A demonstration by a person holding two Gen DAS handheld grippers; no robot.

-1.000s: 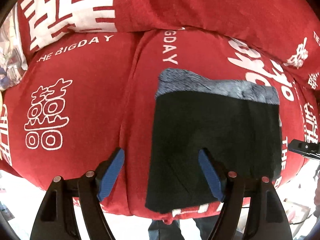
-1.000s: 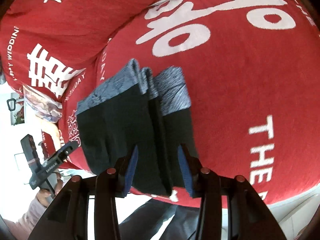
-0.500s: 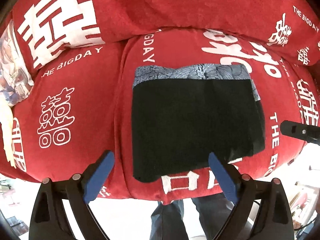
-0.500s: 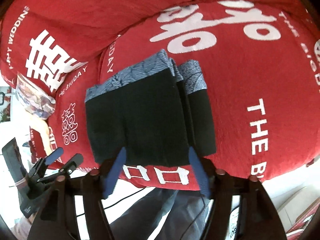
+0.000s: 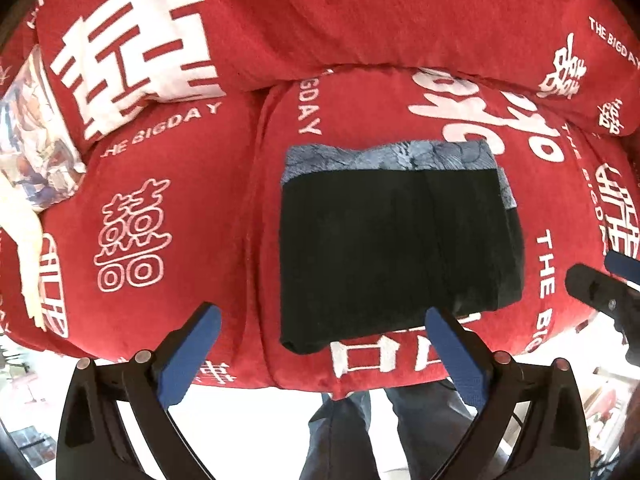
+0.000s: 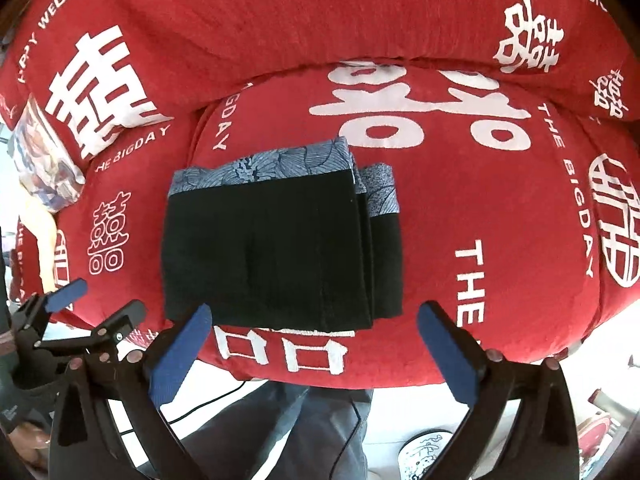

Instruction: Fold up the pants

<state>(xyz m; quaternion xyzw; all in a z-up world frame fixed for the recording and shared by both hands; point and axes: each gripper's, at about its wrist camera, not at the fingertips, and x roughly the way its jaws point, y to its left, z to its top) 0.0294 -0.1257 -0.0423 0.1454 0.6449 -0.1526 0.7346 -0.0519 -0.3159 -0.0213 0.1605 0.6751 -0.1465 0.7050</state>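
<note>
The pants [image 5: 392, 240] are folded into a black rectangle with a grey-blue patterned waistband at the far edge. They lie flat on the red sofa seat [image 5: 160, 184]. My left gripper [image 5: 320, 320] hovers above their near edge; its jaws are opening and its pads touch nothing. In the right wrist view the pants [image 6: 272, 248] lie below my right gripper [image 6: 315, 314]. Its jaws are opening wide too and hold nothing. Each gripper shows at the edge of the other's view, the right gripper [image 5: 600, 292] and the left gripper [image 6: 80, 320].
The sofa back cushion [image 5: 360, 12] rises behind the seat. A patterned pillow [image 5: 36, 140] sits at the far left. A person's dark trouser legs [image 5: 360, 432] stand at the sofa's front edge, with a cable [image 6: 208, 404] and a slipper [image 6: 424, 456] on the pale floor.
Both grippers rose away from the pants and spread their jaws wide. The right one let go of the folded edge, and the layers settled flat.
</note>
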